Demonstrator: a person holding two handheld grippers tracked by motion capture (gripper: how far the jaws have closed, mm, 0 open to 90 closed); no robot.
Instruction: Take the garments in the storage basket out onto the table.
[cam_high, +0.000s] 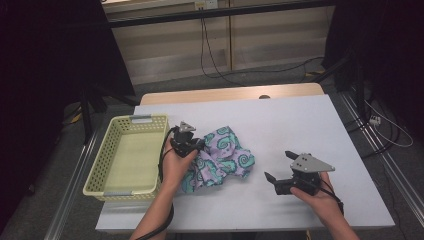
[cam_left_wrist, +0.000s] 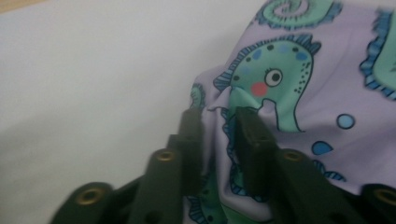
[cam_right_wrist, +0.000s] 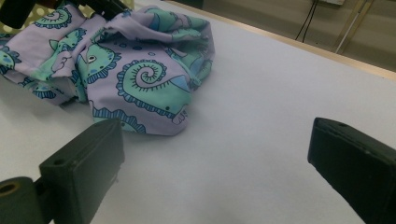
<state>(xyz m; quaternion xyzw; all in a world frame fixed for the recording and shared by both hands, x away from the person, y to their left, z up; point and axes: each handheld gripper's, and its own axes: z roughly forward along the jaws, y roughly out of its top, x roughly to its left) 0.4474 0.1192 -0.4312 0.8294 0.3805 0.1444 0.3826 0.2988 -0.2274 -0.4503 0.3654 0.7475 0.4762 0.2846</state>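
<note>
Bare table right of cloth

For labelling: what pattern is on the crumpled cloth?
Lilac cloth printed with teal seahorses outlined in blue, clearest in the left gripper view.

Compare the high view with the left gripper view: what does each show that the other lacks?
High view adds: the yellow basket left of the cloth, and the right tongs open, right of the cloth. Left gripper view adds: the seahorse print up close, with a fold of cloth between the jaws of the left tongs. Both share: the cloth and the white table.
</note>
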